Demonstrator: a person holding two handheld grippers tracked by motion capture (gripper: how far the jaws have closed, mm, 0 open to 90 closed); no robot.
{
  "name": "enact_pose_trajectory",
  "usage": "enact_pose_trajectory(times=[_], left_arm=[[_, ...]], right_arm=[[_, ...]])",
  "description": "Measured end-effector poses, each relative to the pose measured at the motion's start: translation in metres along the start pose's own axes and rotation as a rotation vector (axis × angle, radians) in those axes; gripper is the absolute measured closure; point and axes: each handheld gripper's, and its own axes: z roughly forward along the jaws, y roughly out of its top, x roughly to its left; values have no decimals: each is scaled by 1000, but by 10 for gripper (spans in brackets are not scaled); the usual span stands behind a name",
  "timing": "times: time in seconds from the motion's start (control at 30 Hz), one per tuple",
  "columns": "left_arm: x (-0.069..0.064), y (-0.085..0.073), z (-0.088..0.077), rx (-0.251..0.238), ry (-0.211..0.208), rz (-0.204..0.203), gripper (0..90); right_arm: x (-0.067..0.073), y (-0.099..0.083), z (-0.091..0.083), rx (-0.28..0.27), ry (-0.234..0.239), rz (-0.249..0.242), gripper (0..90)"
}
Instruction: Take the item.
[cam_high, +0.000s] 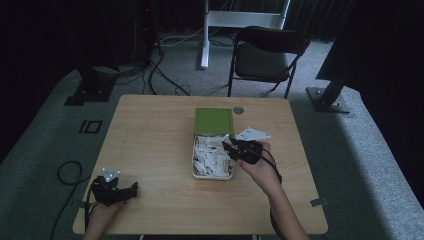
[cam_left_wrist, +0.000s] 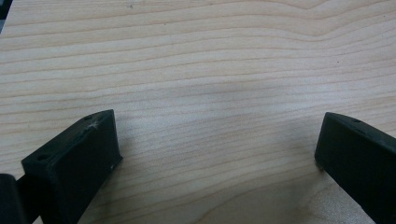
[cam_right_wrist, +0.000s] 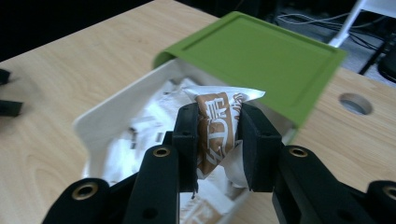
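A white box (cam_high: 196, 172) with a raised green lid (cam_high: 214, 121) stands mid-table, packed with several white and brown sachets (cam_high: 210, 157). Over its right edge my right gripper (cam_high: 229, 148) is shut on one brown-printed sachet (cam_right_wrist: 215, 128), lifted above the box (cam_right_wrist: 100, 121) in front of the lid (cam_right_wrist: 261, 53). The pads press the packet from both sides. My left gripper (cam_high: 131, 191) rests near the table's front left corner, open, with bare wood (cam_left_wrist: 219, 140) between its black fingers (cam_left_wrist: 84, 154).
The wooden table (cam_high: 150, 130) has a round cable hole (cam_high: 238, 110) behind the lid. A black folding chair (cam_high: 267, 55) and a white desk leg (cam_high: 205, 35) stand beyond the far edge. Cables lie on the carpet at left.
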Motion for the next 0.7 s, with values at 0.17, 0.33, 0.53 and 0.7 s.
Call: enact_pose_trajectory(times=[0.17,0.33,0.53,0.7], left_arm=[[0,0,0,0,1,2,6],[0,0,0,0,0,-1,7],[0,0,0,0,0,-1,7],[0,0,0,0,0,-1,6]], right_arm=[[-16,-1,-1,-12,-54,34,700],[-33,-3,0,-14,-98,63,700],[-51,-6,6,-3,-157,100,700],[-64,-11,14,4,-194,138,699]])
